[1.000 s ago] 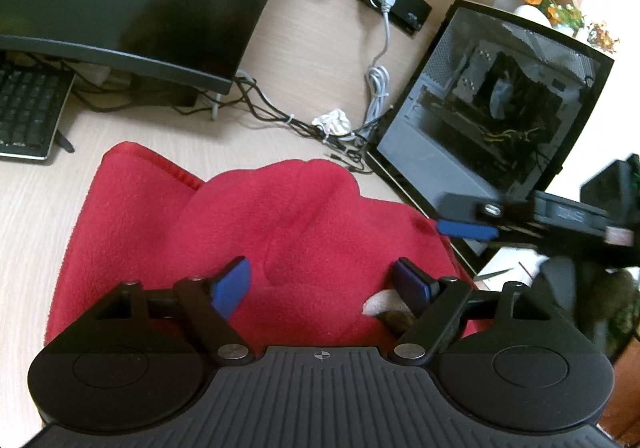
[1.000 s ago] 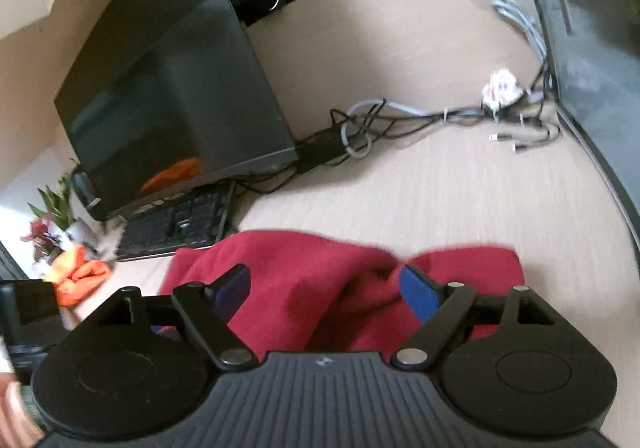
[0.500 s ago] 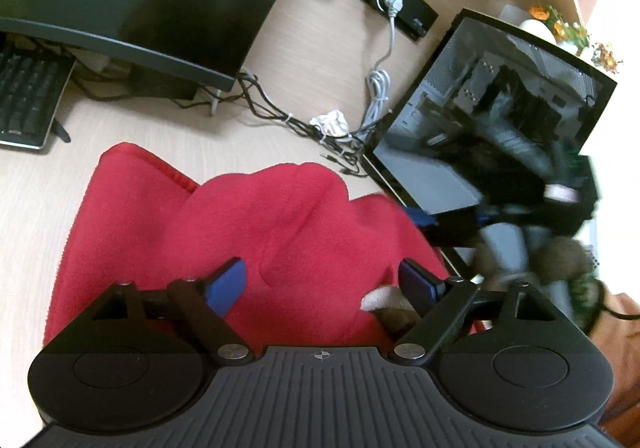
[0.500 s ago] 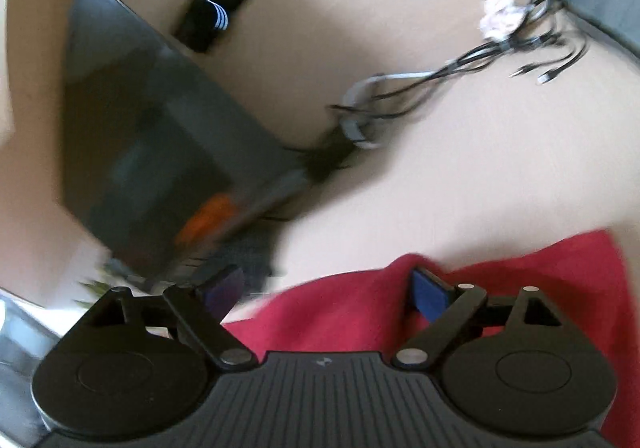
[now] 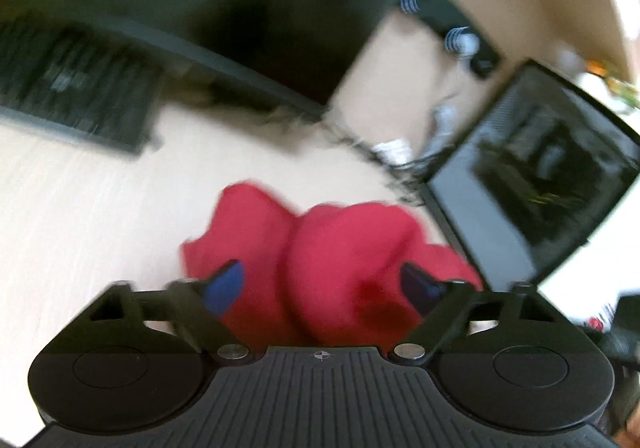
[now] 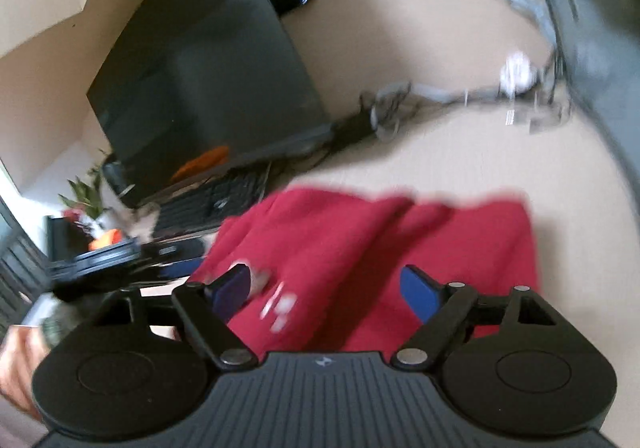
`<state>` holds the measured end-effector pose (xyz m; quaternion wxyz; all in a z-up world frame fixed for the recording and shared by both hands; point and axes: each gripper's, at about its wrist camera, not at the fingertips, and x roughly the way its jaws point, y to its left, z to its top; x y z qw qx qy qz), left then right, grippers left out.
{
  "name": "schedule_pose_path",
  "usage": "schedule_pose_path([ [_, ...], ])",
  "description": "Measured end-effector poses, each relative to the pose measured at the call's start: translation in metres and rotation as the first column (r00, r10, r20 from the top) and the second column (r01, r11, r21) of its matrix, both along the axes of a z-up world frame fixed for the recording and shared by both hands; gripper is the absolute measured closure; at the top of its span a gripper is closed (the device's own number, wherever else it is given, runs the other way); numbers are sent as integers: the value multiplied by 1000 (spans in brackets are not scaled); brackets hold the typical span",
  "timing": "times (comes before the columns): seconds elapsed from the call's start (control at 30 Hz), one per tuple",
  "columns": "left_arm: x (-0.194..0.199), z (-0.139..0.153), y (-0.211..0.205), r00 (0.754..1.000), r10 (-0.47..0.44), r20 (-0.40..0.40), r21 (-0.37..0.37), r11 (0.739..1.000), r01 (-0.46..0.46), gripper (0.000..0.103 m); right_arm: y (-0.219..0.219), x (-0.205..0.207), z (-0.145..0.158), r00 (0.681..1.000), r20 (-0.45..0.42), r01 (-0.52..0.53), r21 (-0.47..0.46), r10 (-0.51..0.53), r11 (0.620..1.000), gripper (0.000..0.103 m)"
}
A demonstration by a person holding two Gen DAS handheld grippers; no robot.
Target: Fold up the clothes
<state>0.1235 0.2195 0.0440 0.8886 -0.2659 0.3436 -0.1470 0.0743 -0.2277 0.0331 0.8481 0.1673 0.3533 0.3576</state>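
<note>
Desk surface (image 5: 80,216), cluttered at the rear by monitor (image 6: 208,80) and keyboard (image 5: 72,92); both views blurred.
Red garment (image 5: 344,248) lies bunched mid-desk; left gripper (image 5: 322,288) and right gripper (image 6: 324,290) hover over it, fingers spread wide, gripping nothing; judged step: positioning for a grasp; next move calls for locating a clean hem and closing on it.

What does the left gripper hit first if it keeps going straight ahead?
Most likely the red garment, bunched on the desk directly between the open fingers of the left gripper. The frame is blurred, so depth is uncertain.
</note>
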Motion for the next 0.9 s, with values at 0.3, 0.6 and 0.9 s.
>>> schedule_pose_path([
  [0.3, 1, 6, -32, 992, -127, -22, -210, 970, 119, 57, 31, -7, -14, 998, -34, -46, 63, 48, 997, 43],
  [0.6, 46, 44, -50, 995, -101, 20, -212, 972, 103, 74, 16, -4, 7, 994, 100, -29, -40, 32, 999, 36],
  [0.9, 140, 64, -14, 999, 53, -6, -335, 941, -52, 75, 29, 25, 13, 982, 191, 57, -254, -7, 966, 42],
])
